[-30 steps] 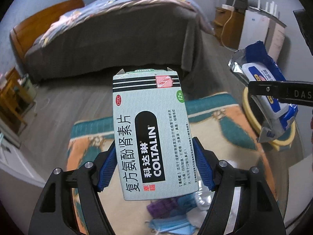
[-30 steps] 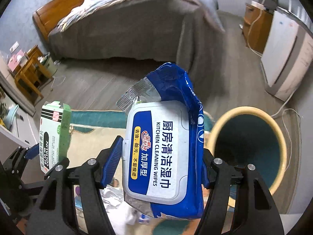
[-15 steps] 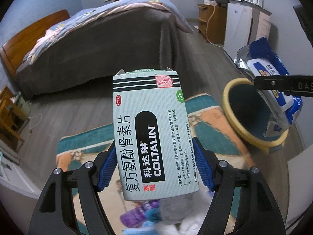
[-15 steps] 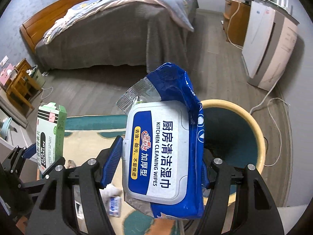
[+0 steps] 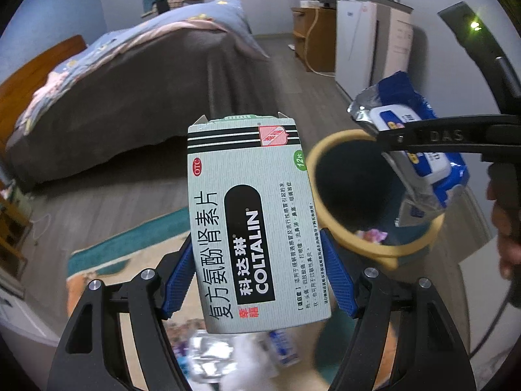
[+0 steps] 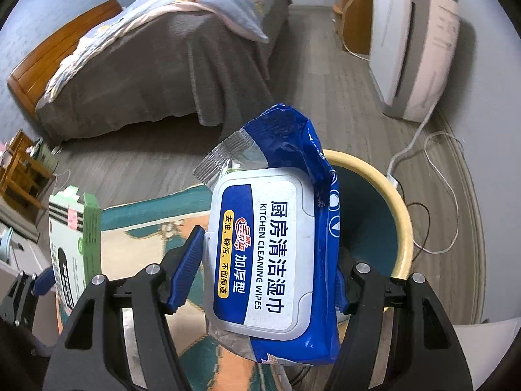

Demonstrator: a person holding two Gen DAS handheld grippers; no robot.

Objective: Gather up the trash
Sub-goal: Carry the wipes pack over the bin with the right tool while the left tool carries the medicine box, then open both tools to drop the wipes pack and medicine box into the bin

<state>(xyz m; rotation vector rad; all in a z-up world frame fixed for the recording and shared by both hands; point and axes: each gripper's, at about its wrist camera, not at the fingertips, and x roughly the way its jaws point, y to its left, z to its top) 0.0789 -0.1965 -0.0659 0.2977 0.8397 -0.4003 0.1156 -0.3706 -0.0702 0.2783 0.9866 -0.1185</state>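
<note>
The left gripper (image 5: 260,280) pinches a pale green medicine box (image 5: 254,228) between its blue pads, the box standing upright out past the fingertips. Ahead and to the right of it sits the yellow-rimmed bin (image 5: 374,251), with some rubbish already at the bottom. The right gripper (image 6: 263,277) is clamped on a blue pack of kitchen wipes (image 6: 270,251), which hangs over the near edge of the bin (image 6: 400,215); more litter (image 5: 228,355) lies blurred on the rug (image 6: 146,211) below the left tool.

The wipes pack is soft and floppy, so if released from here it could catch the rim and slide out onto the rug. The box is not yet over the opening; letting go too soon would probably drop it short. With both tools converging on one bin, they may knock together.

Compared with a second ago, the bin is much closer and more central in both views, and the wipes now overlap its mouth rather than sitting beside it
</note>
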